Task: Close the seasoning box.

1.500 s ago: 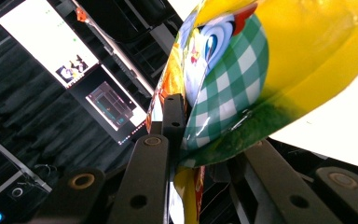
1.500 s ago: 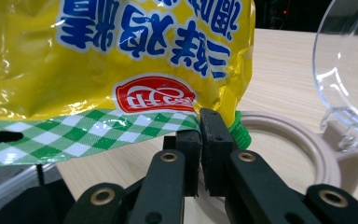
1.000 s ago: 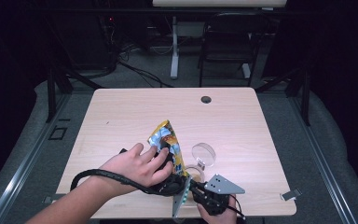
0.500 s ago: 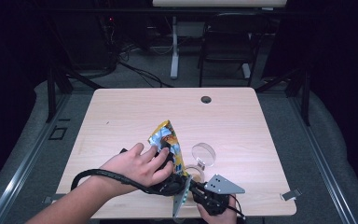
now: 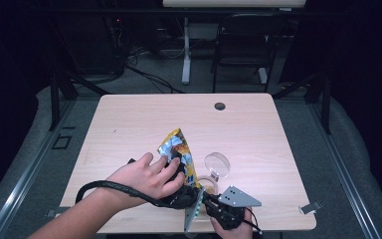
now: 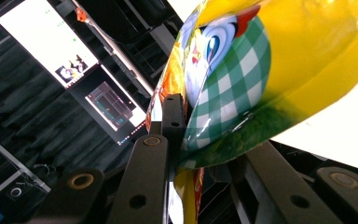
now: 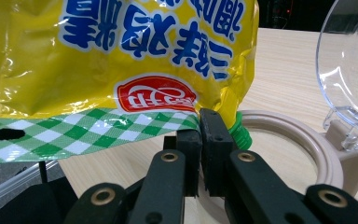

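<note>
Currently both the left gripper (image 6: 177,140) and right gripper (image 7: 200,135) clamp the snack bag (image 5: 179,149), lower centre; pull apart evenly along the seal.

Left gripper (image 6: 186,140) seen from its own camera, tilted view. The two black jaws rose from the bottom edge, closed on a glossy snack bag (image 6: 261,60). Bag yellow, with a green-and-white checked patch, a cartoon eye and a dark green band along the pinched edge. Its edge ran down between the jaws, crumpled at the grip. Beyond, at upper left, a lit monitor (image 6: 46,42) and a darker screen (image 6: 114,107) below it, against a dark room.
</note>
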{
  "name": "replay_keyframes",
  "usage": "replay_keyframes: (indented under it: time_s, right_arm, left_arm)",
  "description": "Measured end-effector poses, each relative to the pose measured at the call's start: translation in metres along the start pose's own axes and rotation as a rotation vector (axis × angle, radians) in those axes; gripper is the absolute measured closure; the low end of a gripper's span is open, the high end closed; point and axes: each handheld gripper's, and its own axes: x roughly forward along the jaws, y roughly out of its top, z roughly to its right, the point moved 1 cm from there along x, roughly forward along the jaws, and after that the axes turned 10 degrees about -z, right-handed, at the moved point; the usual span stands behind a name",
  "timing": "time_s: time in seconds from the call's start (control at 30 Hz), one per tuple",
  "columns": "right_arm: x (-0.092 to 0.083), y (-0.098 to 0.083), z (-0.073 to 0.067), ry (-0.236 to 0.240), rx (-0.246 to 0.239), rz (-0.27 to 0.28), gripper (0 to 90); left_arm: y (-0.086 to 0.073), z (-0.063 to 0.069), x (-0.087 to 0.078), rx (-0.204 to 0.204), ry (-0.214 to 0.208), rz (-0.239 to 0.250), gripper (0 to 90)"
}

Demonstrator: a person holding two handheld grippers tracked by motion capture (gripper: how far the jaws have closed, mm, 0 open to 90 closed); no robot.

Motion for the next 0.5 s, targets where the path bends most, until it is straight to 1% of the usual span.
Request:
replay_keyframes:
  time_s: [0.1, 0.2, 0.4, 0.43, 0.5]
  right_arm:
    - [0.0004, -0.0003, 0.0000, 0.003, 0.010, 0.008, 87.1]
    - [0.0001, -0.0004, 0.0003, 0.003, 0.012, 0.009, 87.1]
    - [0.0001, -0.0002, 0.0001, 0.009, 0.021, 0.017, 87.2]
    - [0.0001, -0.0002, 0.0001, 0.009, 0.022, 0.018, 87.1]
    - [-0.0002, -0.0003, 0.0003, 0.009, 0.025, 0.017, 87.1]
  left_arm:
    - [0.0001, 0.0002, 0.0000, 0.001, -0.002, -0.001, 79.9]
    - [-0.0003, 0.0005, 0.0005, -0.002, 0.005, 0.002, 79.9]
    - [-0.0010, 0.0002, 0.0004, -0.002, 0.006, 0.006, 79.9]
    - [-0.0010, -0.0004, -0.0002, 0.001, -0.004, 0.000, 79.9]
    - [-0.0011, -0.0005, -0.0001, 0.000, -0.002, 0.001, 79.9]
